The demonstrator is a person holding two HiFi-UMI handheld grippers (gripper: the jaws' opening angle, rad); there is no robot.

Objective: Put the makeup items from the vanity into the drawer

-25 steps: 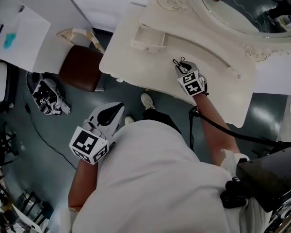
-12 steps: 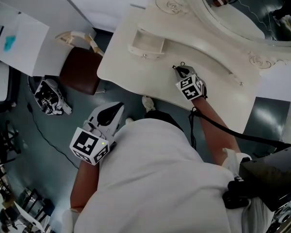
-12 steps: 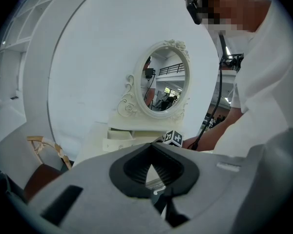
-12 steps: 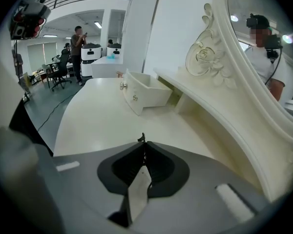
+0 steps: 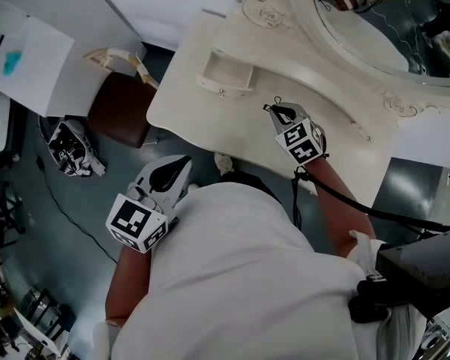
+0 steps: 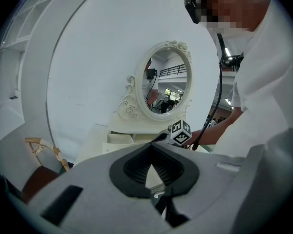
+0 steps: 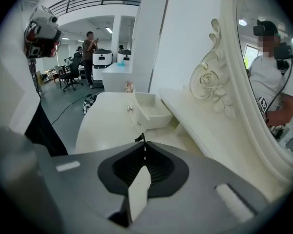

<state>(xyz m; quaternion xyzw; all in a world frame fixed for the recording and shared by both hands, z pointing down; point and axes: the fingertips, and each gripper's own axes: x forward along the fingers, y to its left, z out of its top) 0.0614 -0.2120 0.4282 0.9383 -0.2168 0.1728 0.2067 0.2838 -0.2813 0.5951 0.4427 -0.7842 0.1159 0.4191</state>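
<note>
Hanging low, my left claw (image 5: 186,163) is pinched together, empty. My right claw (image 5: 274,109), tips also together, hovers over the surface (image 5: 210,118); no makeup shows, possibly it's inside the open drawer (image 5: 219,81) upper left. A skewed push could jam it.

Cream vanity (image 5: 202,107): small drawer (image 5: 226,70) open at far left of top; oval mirror (image 5: 382,13) stands far right.
</note>
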